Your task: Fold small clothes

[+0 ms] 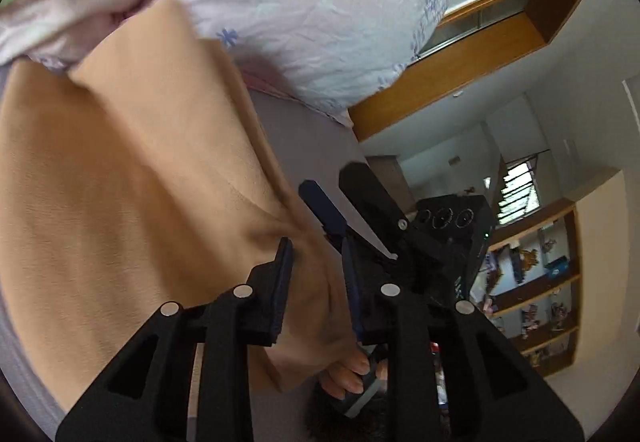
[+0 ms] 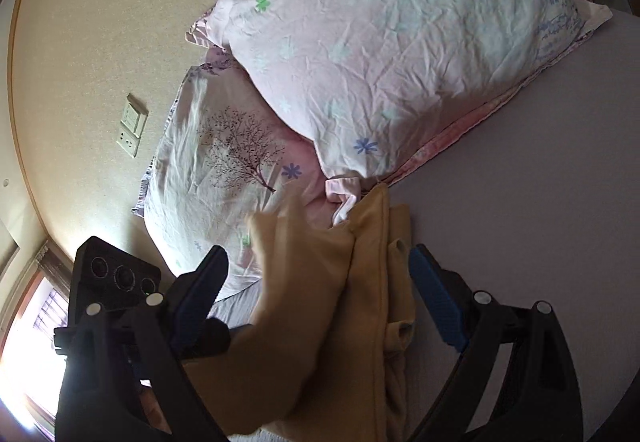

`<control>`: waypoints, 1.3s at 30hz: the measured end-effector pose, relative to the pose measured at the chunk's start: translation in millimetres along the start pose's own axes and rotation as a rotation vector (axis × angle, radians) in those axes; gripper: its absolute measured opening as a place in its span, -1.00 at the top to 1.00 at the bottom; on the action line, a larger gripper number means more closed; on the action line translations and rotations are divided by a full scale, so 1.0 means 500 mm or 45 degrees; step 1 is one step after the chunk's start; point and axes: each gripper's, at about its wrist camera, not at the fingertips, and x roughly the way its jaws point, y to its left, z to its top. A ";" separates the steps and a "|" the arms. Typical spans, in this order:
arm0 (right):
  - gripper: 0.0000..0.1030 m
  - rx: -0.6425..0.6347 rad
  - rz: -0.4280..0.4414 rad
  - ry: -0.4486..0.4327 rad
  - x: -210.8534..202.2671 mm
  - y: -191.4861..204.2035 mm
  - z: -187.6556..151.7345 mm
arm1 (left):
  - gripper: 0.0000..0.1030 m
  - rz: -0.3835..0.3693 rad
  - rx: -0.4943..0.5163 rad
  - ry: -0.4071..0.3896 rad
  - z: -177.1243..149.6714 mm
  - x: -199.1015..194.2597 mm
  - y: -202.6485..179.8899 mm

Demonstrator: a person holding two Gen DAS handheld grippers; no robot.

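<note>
A peach-coloured garment (image 1: 132, 178) lies on a grey bed sheet (image 2: 532, 170), its far end reaching the foot of two pink flowered pillows (image 2: 384, 54). In the right wrist view the cloth shows as a yellowish folded stack (image 2: 360, 314), with one flap raised and blurred at its left side and a narrower layer showing along its right edge.

The left claw (image 1: 316, 270) has its fingers (image 1: 280, 294) apart with a fold of the garment running between them; whether the pads actually press the cloth cannot be told. Just beyond it, on the right, is the right claw (image 1: 344, 198), seen from the side above the garment's right edge.

In its own view the right claw (image 2: 316, 274) stands wide open, its blue pads (image 2: 436, 302) on either side of the folded cloth and clear of it. A wooden bookshelf (image 1: 536, 302) stands at the far right of the room.
</note>
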 end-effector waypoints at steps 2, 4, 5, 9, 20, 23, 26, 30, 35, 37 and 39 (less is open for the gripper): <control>-0.78 0.052 0.025 -0.008 -0.005 -0.016 0.004 | 0.52 -0.057 0.013 -0.025 -0.007 -0.021 0.001; -0.78 0.083 0.067 0.006 -0.004 -0.023 0.007 | 0.22 0.010 0.070 -0.113 -0.010 -0.072 0.001; -0.78 0.078 0.063 0.024 -0.001 -0.022 0.007 | -0.16 0.069 0.080 -0.176 -0.015 -0.106 0.009; -0.78 0.067 -0.015 0.173 0.040 -0.023 -0.003 | -0.31 0.319 0.009 -0.291 -0.028 -0.194 0.078; -0.46 0.021 -0.086 0.428 0.111 -0.023 -0.052 | -0.35 0.413 -0.163 -0.193 -0.063 -0.160 0.191; 0.23 0.014 -0.065 0.465 0.123 -0.022 -0.063 | -0.12 0.379 -0.188 -0.239 -0.068 -0.164 0.202; 0.36 0.037 0.057 0.460 0.121 -0.018 -0.069 | 0.29 0.346 -0.184 -0.257 -0.077 -0.188 0.212; 0.38 -0.049 0.198 0.485 0.129 0.033 -0.093 | 0.36 0.342 -0.092 -0.332 -0.103 -0.259 0.193; 0.04 -0.228 0.132 0.667 0.189 0.104 -0.155 | 0.31 0.534 0.010 -0.435 -0.141 -0.345 0.188; -0.18 -0.298 0.015 0.644 0.184 0.116 -0.155 | 0.31 0.610 0.008 -0.447 -0.161 -0.370 0.190; -0.35 -0.260 -0.035 0.489 0.128 0.118 -0.129 | 0.30 0.603 0.076 -0.509 -0.187 -0.402 0.164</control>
